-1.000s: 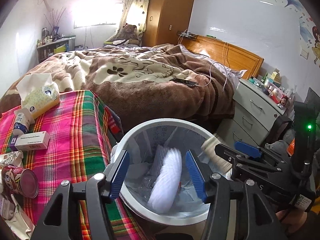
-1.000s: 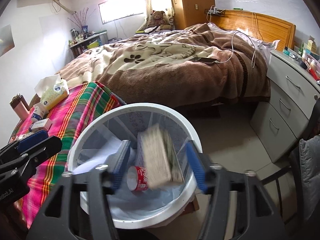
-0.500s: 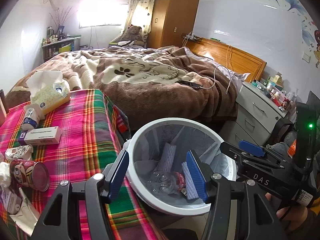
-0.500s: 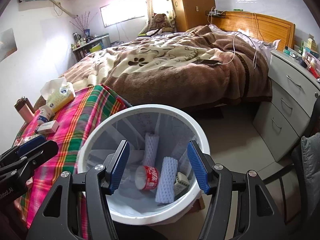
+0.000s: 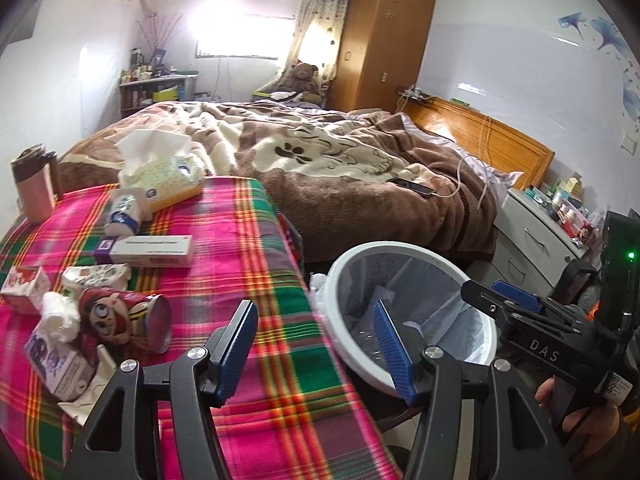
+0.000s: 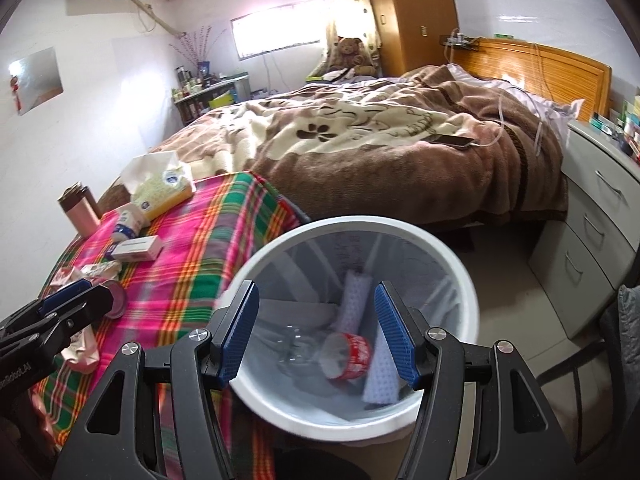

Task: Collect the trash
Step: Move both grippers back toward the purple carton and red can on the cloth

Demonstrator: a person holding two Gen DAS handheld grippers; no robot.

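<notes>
- Since a second ago the white foam roll and box have landed in the round white plastic bin [image 6: 456, 280]; the left gripper [image 5: 316, 348] has swung over the plaid-clothed desk [image 5: 248, 232].
- Both jaws stand apart, empty; right gripper [image 6: 316, 332] hangs over the bin.
- Only the right view shows the red can [image 6: 352, 354] inside.
- The left view shows a cartoon-printed can [image 5: 128, 320] on the desk, brown-blanketed bed [image 5: 340, 168] beyond.

At lower left the tablecloth [image 5: 248, 248] is plaid in pink, green, red and yellow. The bin [image 6: 460, 276] at centre has a white rim. Both grippers' pads [image 6: 236, 336] are blue, ribbed. Upper centre, the blanket [image 5: 360, 176] is brown with cream paw prints.
</notes>
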